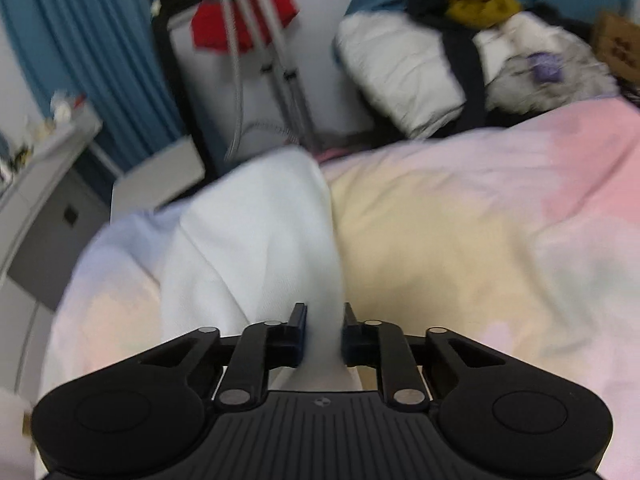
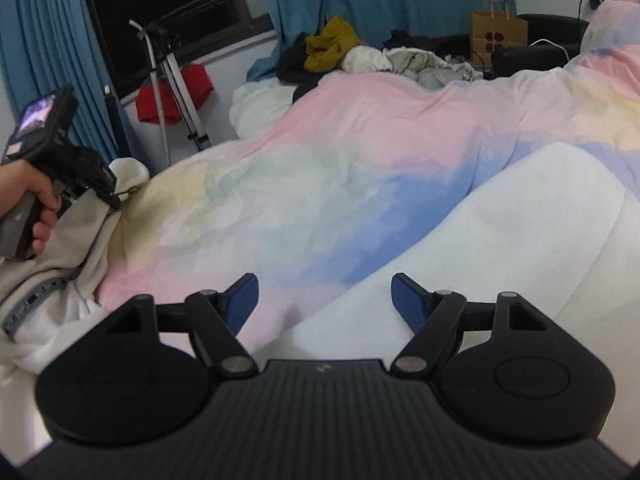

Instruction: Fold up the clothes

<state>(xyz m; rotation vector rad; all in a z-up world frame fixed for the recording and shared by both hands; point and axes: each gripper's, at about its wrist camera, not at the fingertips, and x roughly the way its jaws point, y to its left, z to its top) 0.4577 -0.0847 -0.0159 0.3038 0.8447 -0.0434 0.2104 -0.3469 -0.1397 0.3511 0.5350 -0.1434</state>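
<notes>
The left gripper (image 1: 323, 330) sits at the bottom centre of the left wrist view, its two black fingers (image 1: 298, 332) drawn close and pinching a fold of a white garment (image 1: 256, 236). The cloth runs up from the fingers toward the middle left of the frame and lies over a bed (image 1: 500, 220) covered in pastel pink, yellow and blue. This view is blurred.

In the right wrist view the right gripper (image 2: 325, 300) fills the bottom of the frame. Its blue-padded fingers (image 2: 406, 300) are spread wide and hold nothing; below and to the right of them lies more white garment (image 2: 520, 240), on the bed (image 2: 340, 160).

At the left edge of that view a hand (image 2: 28, 200) holds the left gripper (image 2: 114, 196), which is clamped on a bunched part of the garment.

At the upper right, beyond the bed, a brown paper bag (image 2: 496, 36) stands upright; its contents cannot be seen. A pile of clothes (image 2: 360, 52) lies at the top centre.
</notes>
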